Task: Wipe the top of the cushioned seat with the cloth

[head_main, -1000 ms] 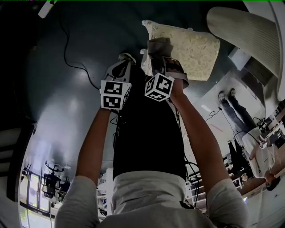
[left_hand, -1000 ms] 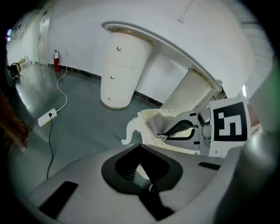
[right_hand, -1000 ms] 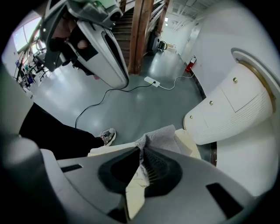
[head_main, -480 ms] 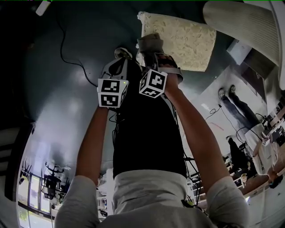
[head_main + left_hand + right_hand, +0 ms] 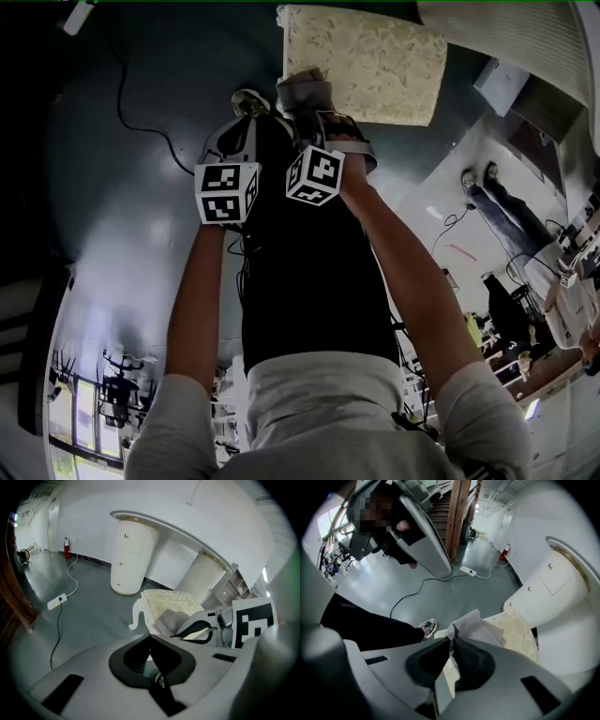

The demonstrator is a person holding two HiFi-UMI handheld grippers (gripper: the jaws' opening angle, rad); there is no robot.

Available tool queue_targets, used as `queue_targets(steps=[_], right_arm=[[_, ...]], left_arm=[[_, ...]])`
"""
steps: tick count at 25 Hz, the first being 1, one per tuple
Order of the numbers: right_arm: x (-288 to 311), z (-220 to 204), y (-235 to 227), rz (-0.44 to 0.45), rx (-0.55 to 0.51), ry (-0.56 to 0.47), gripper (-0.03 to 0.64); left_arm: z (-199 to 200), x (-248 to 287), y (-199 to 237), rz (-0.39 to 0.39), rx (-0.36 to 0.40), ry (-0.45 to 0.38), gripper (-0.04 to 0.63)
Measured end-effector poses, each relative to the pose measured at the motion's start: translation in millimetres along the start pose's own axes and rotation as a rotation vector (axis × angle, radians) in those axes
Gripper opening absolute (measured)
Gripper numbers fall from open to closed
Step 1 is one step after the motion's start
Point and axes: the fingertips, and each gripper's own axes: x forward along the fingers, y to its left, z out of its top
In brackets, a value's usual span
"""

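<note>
The cloth point(image 5: 474, 626) is clamped in the right tool point(image 5: 451, 641); the left tool point(image 5: 150, 639) is closed, empty. The edge grip could be lost against the cushioned seat point(image 5: 366, 61).

Cream square cushioned seat point(image 5: 361, 61), mottled pale floral pattern. Light grey woven cloth point(image 5: 305, 94). Pale grey left gripper point(image 5: 150, 638) and right gripper point(image 5: 451, 640), black pads. White marker cubes point(image 5: 225, 192), black squares. Glossy dark grey floor point(image 5: 122, 216). Black trousers point(image 5: 309, 281).

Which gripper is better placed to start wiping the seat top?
Right. The right gripper clamps the cloth at the cushioned seat; the left gripper is shut and empty.
</note>
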Motion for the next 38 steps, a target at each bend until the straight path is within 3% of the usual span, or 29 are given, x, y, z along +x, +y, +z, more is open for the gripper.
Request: queue_targets(steps=[3,38], right_arm=[[-5.9,-5.4,3.4,0.004,0.060,-0.008,0.029],[-31.6,-97.2,-33.2,-0.084,0.266,0.062,0.029]], left_arm=[[-5.6,-3.7,-9.1,-0.008,0.010,0.007,0.015],[23.9,44.4,-88.7,-0.156,0.208,0.094,0.015]])
